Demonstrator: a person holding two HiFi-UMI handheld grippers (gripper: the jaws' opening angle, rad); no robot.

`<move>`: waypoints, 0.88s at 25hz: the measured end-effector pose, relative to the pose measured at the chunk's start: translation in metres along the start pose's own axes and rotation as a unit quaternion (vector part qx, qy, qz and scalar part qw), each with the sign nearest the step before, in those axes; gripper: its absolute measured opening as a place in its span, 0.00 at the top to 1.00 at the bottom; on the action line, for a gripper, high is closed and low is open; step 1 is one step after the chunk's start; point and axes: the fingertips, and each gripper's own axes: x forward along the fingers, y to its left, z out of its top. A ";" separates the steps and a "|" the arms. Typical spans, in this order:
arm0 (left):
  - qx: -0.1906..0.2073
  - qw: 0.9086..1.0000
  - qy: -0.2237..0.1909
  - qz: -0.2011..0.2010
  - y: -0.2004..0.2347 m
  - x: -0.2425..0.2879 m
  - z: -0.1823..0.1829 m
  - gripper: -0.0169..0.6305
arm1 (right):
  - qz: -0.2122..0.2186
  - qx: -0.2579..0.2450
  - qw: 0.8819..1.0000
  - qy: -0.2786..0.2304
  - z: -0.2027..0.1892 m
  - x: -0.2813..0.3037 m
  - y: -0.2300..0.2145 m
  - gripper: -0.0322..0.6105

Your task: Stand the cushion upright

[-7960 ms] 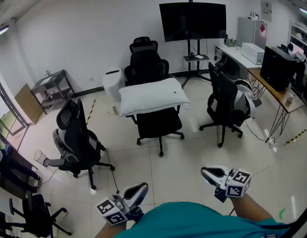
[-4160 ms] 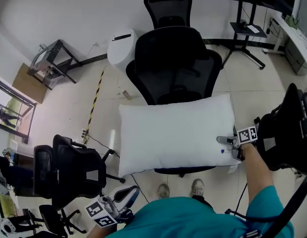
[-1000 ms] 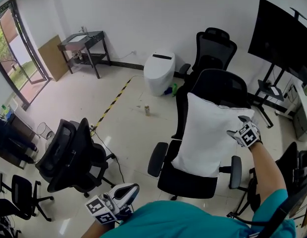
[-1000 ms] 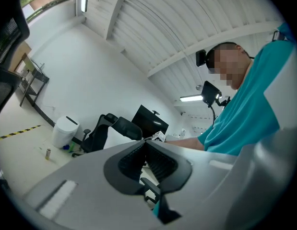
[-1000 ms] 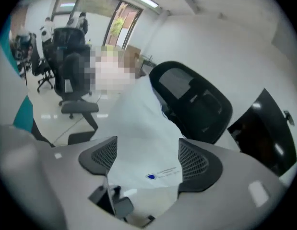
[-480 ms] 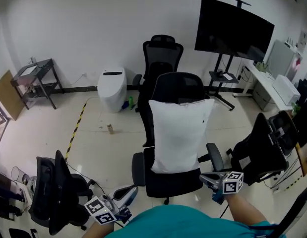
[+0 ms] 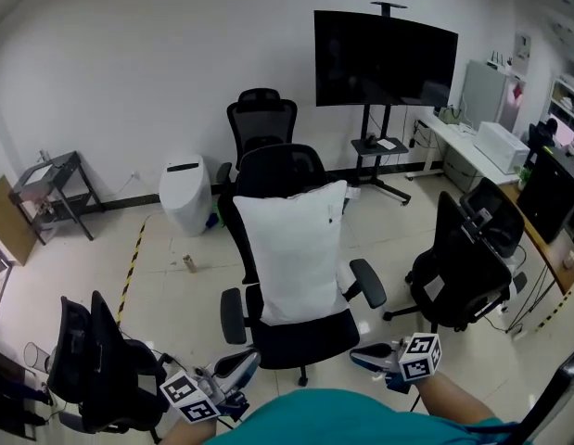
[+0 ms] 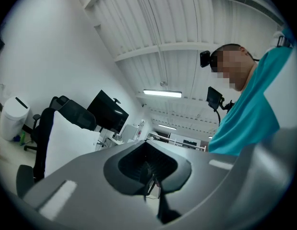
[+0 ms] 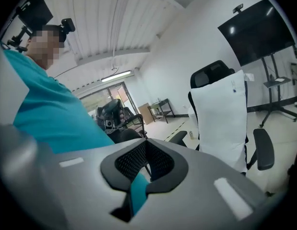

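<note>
The white cushion (image 7: 291, 253) stands upright on the seat of a black office chair (image 7: 288, 334) and leans against its backrest. Neither gripper touches it. My right gripper (image 7: 363, 354) hangs low in the head view, near my body and in front of the chair, with its jaws shut on nothing. My left gripper (image 7: 238, 367) is lower left, also shut and empty. The cushion (image 9: 225, 119) shows tall and upright at the right of the right gripper view, beyond the closed right gripper (image 9: 144, 161). A strip of the cushion (image 8: 66, 143) appears at the left, past the left gripper (image 8: 148, 163).
Another black chair (image 7: 101, 369) stands at the lower left, one (image 7: 463, 272) at the right and one (image 7: 263, 119) behind. A dark screen on a stand (image 7: 384, 44), a white bin (image 7: 184, 193), a desk (image 7: 495, 146) and a small rack (image 7: 45, 184) line the walls.
My right gripper has left the cushion's top corner and drawn back low near my body. The cushion stays upright against the chair back. The view has swung round.
</note>
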 end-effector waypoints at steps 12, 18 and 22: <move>-0.040 0.997 -0.031 0.054 -0.194 0.014 -0.101 0.96 | 0.066 -0.018 0.998 0.011 -0.070 -0.136 0.094 0.95; -0.023 0.995 -0.036 0.095 -0.236 -0.031 -0.101 0.96 | 0.098 -0.019 0.995 0.007 -0.085 -0.132 0.139 0.95; -0.015 0.994 -0.042 0.099 -0.252 -0.072 -0.098 0.96 | 0.096 -0.022 0.995 0.003 -0.095 -0.120 0.178 0.95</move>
